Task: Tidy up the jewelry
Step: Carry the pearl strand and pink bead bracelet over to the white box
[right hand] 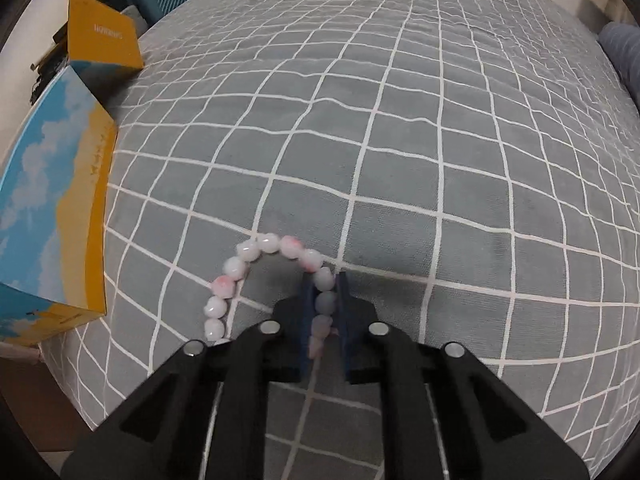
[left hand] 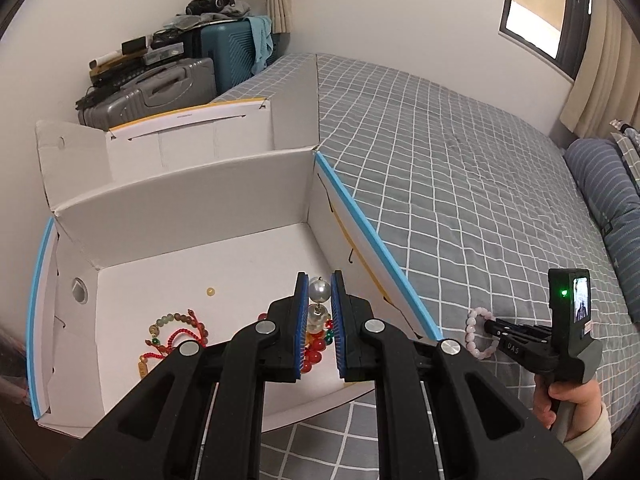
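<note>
Pinched in my left hand-held gripper (left hand: 320, 312) is a pearl drop (left hand: 319, 290), hanging over the white box (left hand: 180, 208). Right of it, on the bed (right hand: 440, 160), my right hand-held gripper (right hand: 325, 312) squeezes the pink bracelet (right hand: 256, 256); the box lies left.

White letters reading "UAS" stand on the black arm of the right gripper (left hand: 489, 326), at the right of the left wrist view. Small print on the yellow cardboard box flap (right hand: 105, 36), far left, is too blurred to read.
</note>
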The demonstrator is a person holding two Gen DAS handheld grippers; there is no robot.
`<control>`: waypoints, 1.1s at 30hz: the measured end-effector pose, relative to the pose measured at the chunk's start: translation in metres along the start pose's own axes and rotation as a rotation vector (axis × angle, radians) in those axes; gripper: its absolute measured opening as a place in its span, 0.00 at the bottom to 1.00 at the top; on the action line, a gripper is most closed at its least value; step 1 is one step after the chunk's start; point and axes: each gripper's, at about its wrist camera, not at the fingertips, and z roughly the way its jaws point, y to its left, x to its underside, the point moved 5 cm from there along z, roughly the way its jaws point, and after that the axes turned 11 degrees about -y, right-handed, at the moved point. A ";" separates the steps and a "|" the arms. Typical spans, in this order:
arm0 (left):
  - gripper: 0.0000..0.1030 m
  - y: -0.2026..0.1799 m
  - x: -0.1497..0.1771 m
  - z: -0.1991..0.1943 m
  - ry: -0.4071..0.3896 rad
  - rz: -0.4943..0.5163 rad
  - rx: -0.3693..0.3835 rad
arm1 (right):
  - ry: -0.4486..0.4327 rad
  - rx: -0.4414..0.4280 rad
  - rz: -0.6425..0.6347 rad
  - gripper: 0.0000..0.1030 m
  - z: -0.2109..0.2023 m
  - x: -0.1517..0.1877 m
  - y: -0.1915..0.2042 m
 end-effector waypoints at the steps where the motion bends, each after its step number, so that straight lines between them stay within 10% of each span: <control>1: 0.11 -0.001 -0.001 0.000 -0.002 0.001 0.002 | 0.000 0.003 -0.004 0.10 -0.001 0.000 0.000; 33: 0.11 0.035 -0.029 -0.015 -0.036 -0.025 -0.077 | -0.270 -0.108 -0.141 0.10 -0.127 -0.113 0.105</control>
